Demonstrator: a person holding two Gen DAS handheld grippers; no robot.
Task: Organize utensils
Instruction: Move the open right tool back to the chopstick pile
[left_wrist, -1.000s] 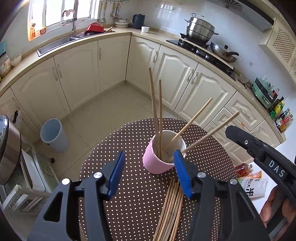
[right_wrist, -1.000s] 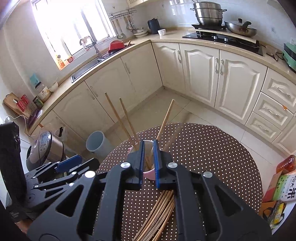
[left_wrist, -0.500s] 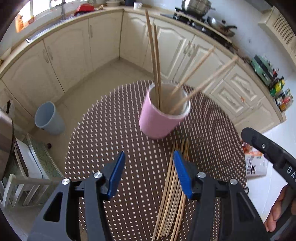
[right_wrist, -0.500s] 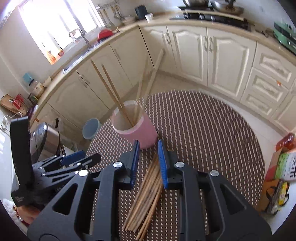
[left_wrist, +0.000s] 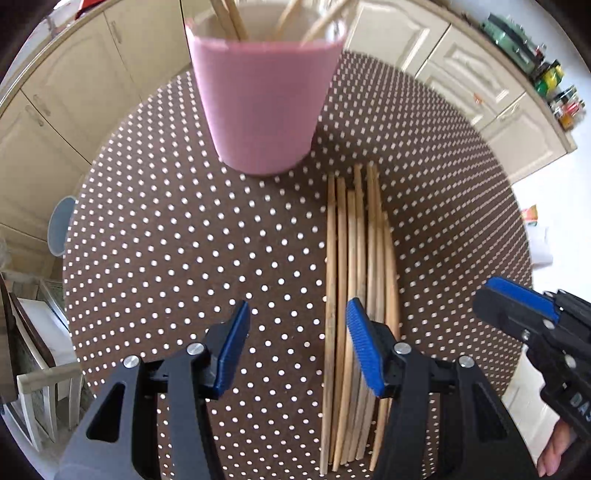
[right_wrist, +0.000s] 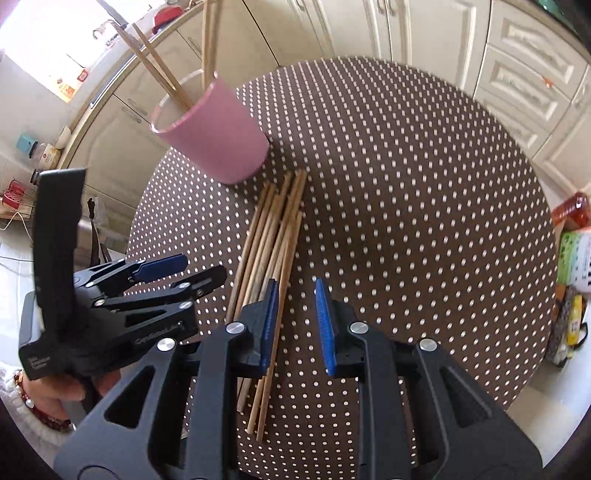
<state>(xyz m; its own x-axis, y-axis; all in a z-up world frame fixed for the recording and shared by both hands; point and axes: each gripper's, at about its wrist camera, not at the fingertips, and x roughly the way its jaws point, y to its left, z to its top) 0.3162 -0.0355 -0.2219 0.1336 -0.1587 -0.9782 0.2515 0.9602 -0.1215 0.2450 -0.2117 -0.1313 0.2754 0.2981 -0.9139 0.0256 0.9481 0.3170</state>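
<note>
Chopsticks (left_wrist: 364, 258), about nine or ten pale wooden sticks, lie side by side in one loose bundle on the brown polka-dot table (right_wrist: 406, 184), just in front of one pink cup (left_wrist: 264, 92). Four more stand slanting inside that cup. Both grippers hang over the bundle: left gripper (left_wrist: 295, 350) spread wide and empty, right gripper (right_wrist: 295, 325) narrowly parted and empty.

text read | right gripper (left_wrist: 517, 306) body, left wrist view: white letters "DAS", cut at frame edge | left gripper (right_wrist: 184, 269) body labels: too small to read
</note>
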